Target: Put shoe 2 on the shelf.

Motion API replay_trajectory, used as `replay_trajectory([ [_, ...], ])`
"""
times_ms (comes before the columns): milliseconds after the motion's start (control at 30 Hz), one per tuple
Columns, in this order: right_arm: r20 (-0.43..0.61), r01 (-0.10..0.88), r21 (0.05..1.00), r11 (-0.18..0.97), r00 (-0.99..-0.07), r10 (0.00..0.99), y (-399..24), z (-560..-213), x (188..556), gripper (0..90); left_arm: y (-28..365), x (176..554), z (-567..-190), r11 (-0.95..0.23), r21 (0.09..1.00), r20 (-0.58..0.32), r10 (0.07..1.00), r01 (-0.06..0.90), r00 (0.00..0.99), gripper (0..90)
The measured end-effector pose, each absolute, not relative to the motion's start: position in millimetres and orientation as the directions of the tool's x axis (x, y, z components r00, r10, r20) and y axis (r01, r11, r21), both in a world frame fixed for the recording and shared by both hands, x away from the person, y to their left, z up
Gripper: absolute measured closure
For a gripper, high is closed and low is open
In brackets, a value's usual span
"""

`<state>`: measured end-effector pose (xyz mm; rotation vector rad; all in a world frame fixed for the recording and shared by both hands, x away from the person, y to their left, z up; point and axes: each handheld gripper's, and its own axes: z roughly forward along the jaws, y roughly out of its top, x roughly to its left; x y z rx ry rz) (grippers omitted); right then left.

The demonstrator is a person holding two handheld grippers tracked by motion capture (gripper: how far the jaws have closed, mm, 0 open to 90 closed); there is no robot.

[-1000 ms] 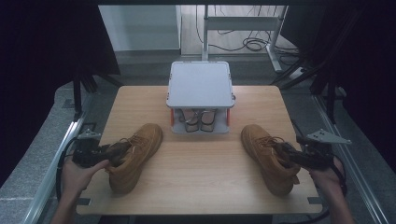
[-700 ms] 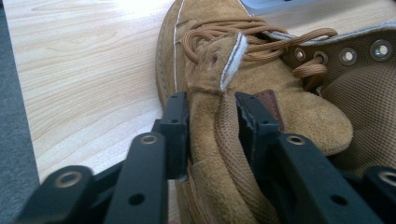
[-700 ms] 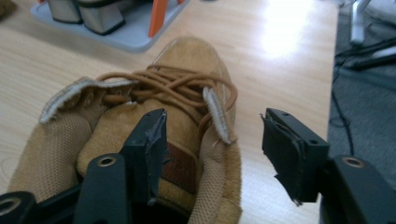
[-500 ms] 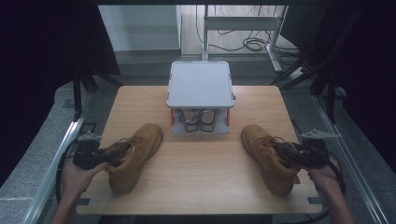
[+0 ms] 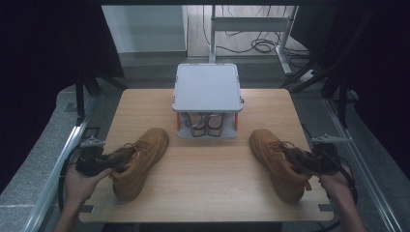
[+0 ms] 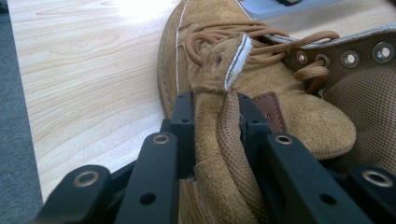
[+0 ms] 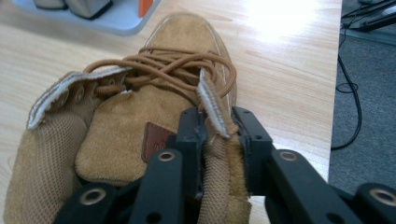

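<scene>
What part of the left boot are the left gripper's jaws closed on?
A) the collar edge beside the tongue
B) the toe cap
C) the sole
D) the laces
A: in the left gripper view the left gripper has just closed, and its jaws pinch the upright suede-and-mesh collar edge of the left boot, with the laces lying free beyond the jaws and the toe farther off.

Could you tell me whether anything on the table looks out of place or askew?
The two boots lie splayed apart, toes angled toward the rack. The left tool pinches the left boot by its collar, and the right tool pinches the right boot likewise, crumpling both collars. Laces hang loose. Nothing is spilled or damaged.
</scene>
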<state>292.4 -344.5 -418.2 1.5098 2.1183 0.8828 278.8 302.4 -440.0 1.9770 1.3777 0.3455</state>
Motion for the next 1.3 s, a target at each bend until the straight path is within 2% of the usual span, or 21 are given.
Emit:
replay_trajectory([
  [400,0.132,0.665,0.736,0.122,-0.318,0.939,-348,-423,287,76.6,305,274,-444,-0.134,0.707,-0.237,0.881,0.694,0.411,75.8],
  [667,0.235,0.634,0.773,0.039,-0.343,0.91,-349,-426,284,77.7,307,269,-450,-0.058,0.746,-0.299,0.861,0.663,0.412,76.0],
  [1100,0.279,0.597,0.802,-0.005,-0.369,0.887,-341,-424,278,78.0,305,267,-442,0.011,0.789,-0.361,0.818,0.615,0.448,76.6],
  [1300,0.262,0.55,0.835,0.001,-0.399,0.879,-340,-419,273,78.4,305,265,-434,0.039,0.802,-0.388,0.792,0.596,0.471,76.5],
])
